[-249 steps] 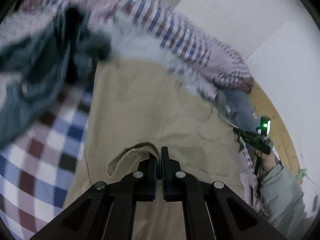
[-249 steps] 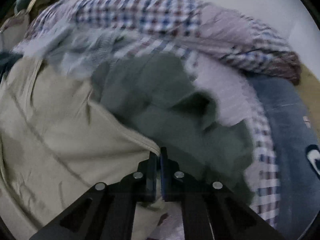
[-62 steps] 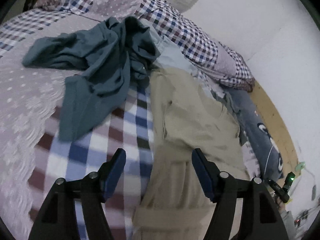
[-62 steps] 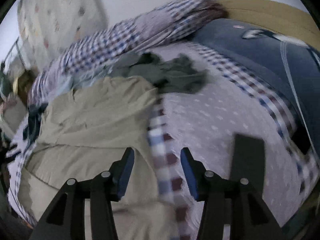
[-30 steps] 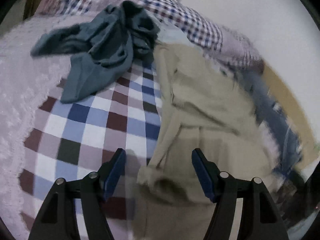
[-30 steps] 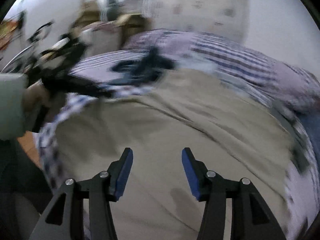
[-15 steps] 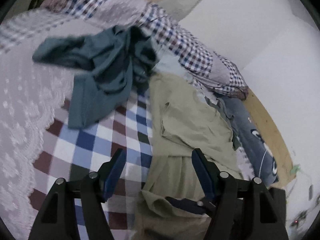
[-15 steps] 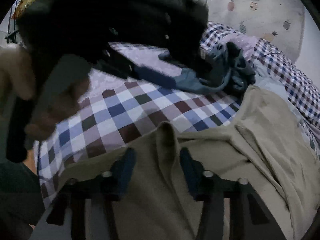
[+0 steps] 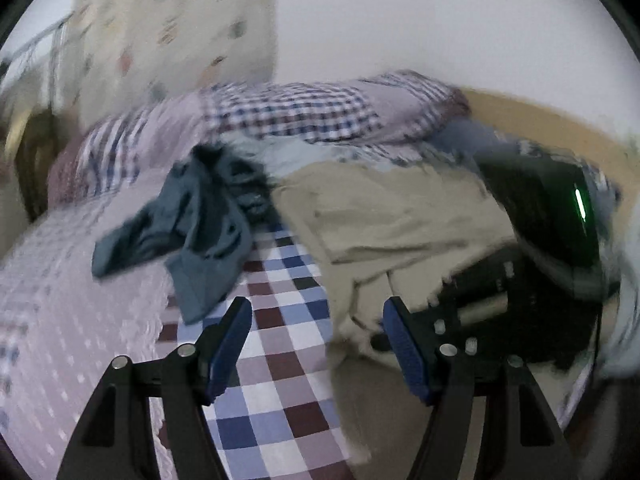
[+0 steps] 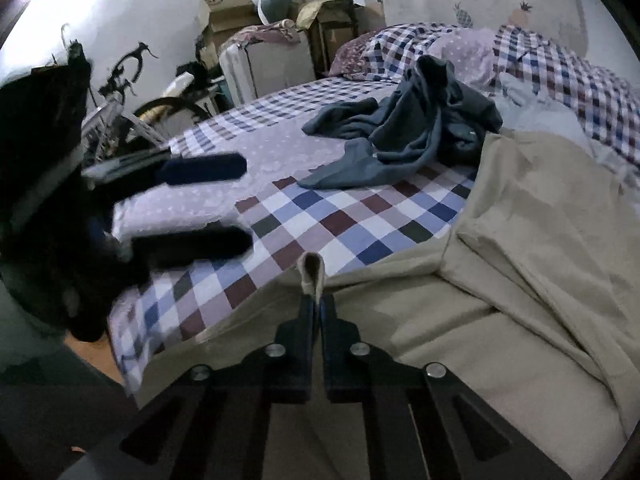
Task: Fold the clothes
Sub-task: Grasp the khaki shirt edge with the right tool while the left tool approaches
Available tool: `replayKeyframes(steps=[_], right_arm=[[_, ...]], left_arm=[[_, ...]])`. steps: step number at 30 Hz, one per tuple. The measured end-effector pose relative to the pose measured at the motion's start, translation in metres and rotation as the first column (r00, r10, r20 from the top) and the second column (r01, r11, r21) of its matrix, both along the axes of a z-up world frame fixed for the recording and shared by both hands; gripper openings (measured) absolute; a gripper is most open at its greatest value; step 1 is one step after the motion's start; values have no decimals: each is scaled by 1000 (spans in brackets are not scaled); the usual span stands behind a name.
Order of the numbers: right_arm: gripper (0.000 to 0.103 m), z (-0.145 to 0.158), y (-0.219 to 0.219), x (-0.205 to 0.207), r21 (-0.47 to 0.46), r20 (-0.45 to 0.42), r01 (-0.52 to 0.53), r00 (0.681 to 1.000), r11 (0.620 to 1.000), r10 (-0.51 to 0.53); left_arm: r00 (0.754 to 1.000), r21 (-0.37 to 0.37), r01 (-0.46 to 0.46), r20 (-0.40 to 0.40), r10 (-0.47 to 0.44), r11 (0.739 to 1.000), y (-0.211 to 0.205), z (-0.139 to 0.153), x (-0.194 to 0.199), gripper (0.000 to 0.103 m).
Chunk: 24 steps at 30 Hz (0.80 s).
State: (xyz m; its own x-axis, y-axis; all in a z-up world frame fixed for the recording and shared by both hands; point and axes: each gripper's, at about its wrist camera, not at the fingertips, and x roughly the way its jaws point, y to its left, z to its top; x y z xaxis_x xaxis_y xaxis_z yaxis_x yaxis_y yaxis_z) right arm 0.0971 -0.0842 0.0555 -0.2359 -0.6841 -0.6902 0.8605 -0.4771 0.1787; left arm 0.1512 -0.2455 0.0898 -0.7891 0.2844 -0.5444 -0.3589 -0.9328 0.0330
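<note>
Khaki trousers (image 10: 532, 240) lie spread over the right side of a checked bed. My right gripper (image 10: 316, 304) is shut on a fold of their near edge, and a small loop of khaki cloth pokes up between the fingers. In the left wrist view the trousers (image 9: 400, 216) lie ahead and to the right. My left gripper (image 9: 316, 340) is open above the checked sheet with nothing between its blue pads (image 9: 228, 340). The right wrist view shows the left gripper (image 10: 224, 206) at the left, open and beside the trousers' edge.
A crumpled teal garment (image 10: 408, 132) lies on the sheet beyond the trousers. Checked pillows and a quilt (image 10: 560, 64) line the far side. A suitcase (image 10: 268, 64), cardboard boxes and a bicycle (image 10: 132, 120) stand past the bed's left edge.
My right gripper has gone from open to shut on the trousers' near edge. The left gripper stayed open and swung to face across the bed towards the wall.
</note>
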Motion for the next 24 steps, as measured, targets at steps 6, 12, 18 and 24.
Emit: replayKeyframes(steps=[6, 12, 18, 24], right_arm=[[2, 11, 1, -2, 9, -16, -80, 997, 997, 80], [2, 23, 2, -4, 18, -32, -160, 987, 987, 160], [2, 21, -3, 8, 90, -69, -231, 969, 969, 237], [2, 22, -3, 17, 126, -100, -255, 958, 959, 268]], left_arm=[[991, -237, 114, -48, -129, 965, 33, -21, 12, 64], [980, -393, 137, -79, -182, 909, 46, -29, 19, 46], [977, -415, 165, -56, -207, 895, 51, -32, 17, 42], [974, -414, 203, -8, -227, 887, 54, -36, 17, 13]])
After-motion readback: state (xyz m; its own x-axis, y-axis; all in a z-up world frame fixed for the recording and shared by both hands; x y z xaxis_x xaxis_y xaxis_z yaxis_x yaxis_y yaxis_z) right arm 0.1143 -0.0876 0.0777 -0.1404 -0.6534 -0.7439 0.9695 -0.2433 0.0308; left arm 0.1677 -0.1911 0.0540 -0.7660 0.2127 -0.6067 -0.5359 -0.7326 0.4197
